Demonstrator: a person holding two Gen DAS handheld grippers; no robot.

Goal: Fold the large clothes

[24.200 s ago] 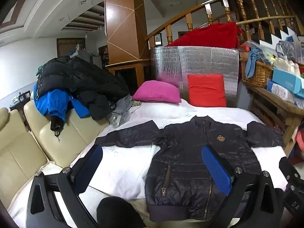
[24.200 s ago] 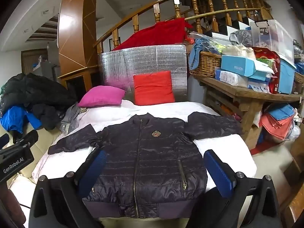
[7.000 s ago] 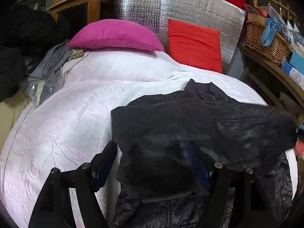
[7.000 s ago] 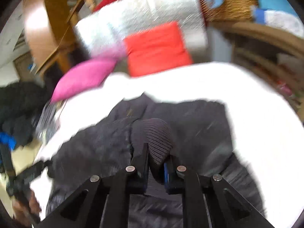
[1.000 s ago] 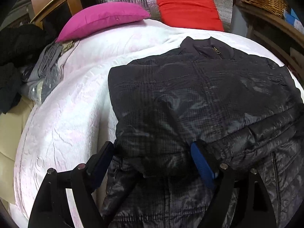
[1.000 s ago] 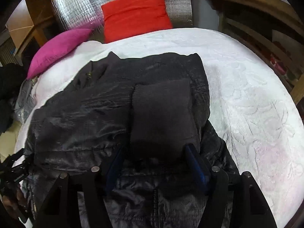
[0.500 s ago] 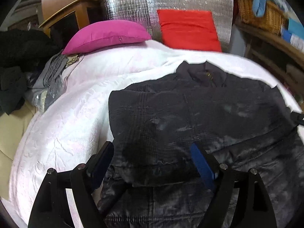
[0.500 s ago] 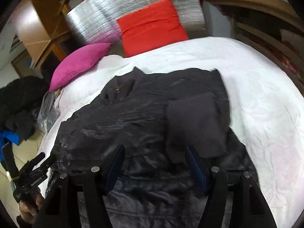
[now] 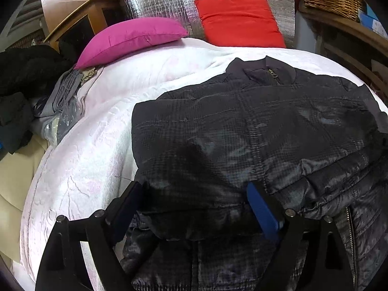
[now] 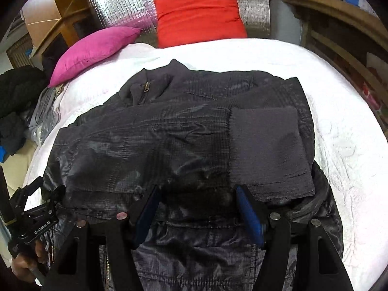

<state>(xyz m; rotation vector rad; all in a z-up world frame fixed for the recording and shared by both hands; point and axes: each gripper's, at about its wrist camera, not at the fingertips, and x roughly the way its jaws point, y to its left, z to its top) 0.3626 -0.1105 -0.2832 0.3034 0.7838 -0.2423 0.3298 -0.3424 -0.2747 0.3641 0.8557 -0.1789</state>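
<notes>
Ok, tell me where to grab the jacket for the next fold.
Probably take the jacket by its bottom hem, coming from the near edge with both open grippers. Both sleeves already lie folded across the chest and the collar points away, so the hem is the free end to lift toward it.

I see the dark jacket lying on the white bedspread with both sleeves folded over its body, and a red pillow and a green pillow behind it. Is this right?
Not quite: the second pillow is pink, not green, as the right wrist view shows. The dark jacket does lie on the white bedspread, sleeves folded in, with the red pillow behind.
</notes>
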